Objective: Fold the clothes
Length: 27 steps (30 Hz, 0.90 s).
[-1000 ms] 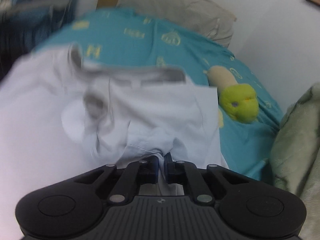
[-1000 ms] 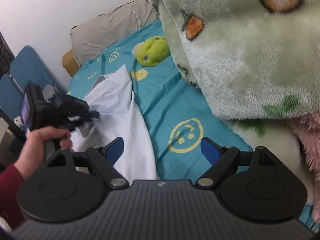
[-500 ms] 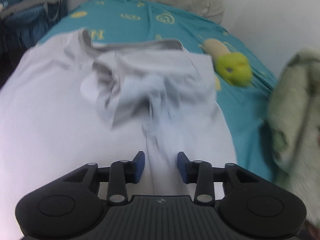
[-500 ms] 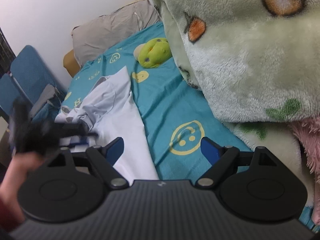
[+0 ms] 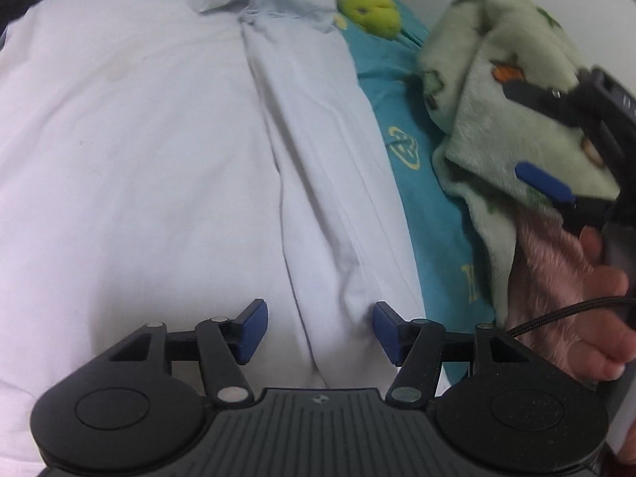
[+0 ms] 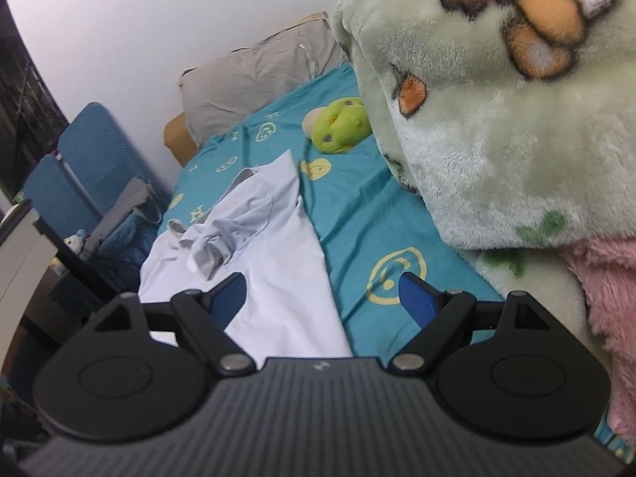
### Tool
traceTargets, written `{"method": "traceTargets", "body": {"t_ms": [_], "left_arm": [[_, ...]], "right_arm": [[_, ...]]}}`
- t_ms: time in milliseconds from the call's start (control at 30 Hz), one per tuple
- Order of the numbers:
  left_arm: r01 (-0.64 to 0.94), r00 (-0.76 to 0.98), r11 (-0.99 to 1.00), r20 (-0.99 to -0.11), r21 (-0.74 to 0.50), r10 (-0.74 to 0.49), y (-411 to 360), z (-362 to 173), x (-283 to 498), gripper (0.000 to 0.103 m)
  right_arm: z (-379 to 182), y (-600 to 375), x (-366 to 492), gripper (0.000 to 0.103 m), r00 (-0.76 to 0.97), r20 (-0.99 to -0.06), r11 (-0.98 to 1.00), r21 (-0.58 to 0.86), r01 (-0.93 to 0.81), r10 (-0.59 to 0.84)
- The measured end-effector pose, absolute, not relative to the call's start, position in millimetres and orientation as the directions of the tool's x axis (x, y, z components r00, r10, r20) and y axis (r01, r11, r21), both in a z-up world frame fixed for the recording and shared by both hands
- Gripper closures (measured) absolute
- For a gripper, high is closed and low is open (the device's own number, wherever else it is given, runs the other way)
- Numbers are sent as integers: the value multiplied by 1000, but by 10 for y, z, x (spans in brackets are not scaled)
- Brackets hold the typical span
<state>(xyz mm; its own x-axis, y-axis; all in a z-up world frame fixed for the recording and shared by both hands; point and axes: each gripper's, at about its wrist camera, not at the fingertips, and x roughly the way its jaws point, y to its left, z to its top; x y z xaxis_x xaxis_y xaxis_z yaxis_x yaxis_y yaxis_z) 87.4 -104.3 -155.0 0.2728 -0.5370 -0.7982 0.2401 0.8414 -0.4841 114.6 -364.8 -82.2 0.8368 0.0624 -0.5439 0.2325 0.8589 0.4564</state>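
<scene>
Two pairs of tongs were over the bed, and neither had hold of anything. The left tongs pointed down at the white shirt; their jaws had just been opening and stood partly apart, with a long crease of the shirt's cloth lying below the gap and the blue pads clear of it. The right tongs had their jaws spread wide, with nothing between them, above the shirt's near edge and the sheet beside it.

The white shirt lay spread along the left part of the bed on the teal sheet, which was printed with yellow smiley faces. Its far end was rumpled, with a grey-white bunch of cloth heaped on top. In the left wrist view, one side of the shirt lay folded over in a long strip along its right edge.

A green plush toy lay on the sheet beyond the shirt, near a grey pillow at the head of the bed. A fluffy pale green blanket with animal prints was piled at the right, close to the right tongs. In the left wrist view a hand held the right tongs' handle just in front of that blanket. A blue chair stood off the bed's left side.
</scene>
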Motion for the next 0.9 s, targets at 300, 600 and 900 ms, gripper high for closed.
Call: {"method": "traceTargets", "body": {"t_ms": [300,600,900], "left_arm": [[242,178,827,-814,-508,-553,-1016,-1610,716,93],[298,243,867,-846,-400,-474,-1012,-1487,583,99],[343,521,904,-749,-255,-409,-963,-765,559,23]], "right_arm": [[-731,-3575,976,18,846,-521,887,437,150,113],[-677,-3377,970,18,851,-506,926,371,68,140],[-545,-3285,901,18,884,-442,935,354,15,153]]}}
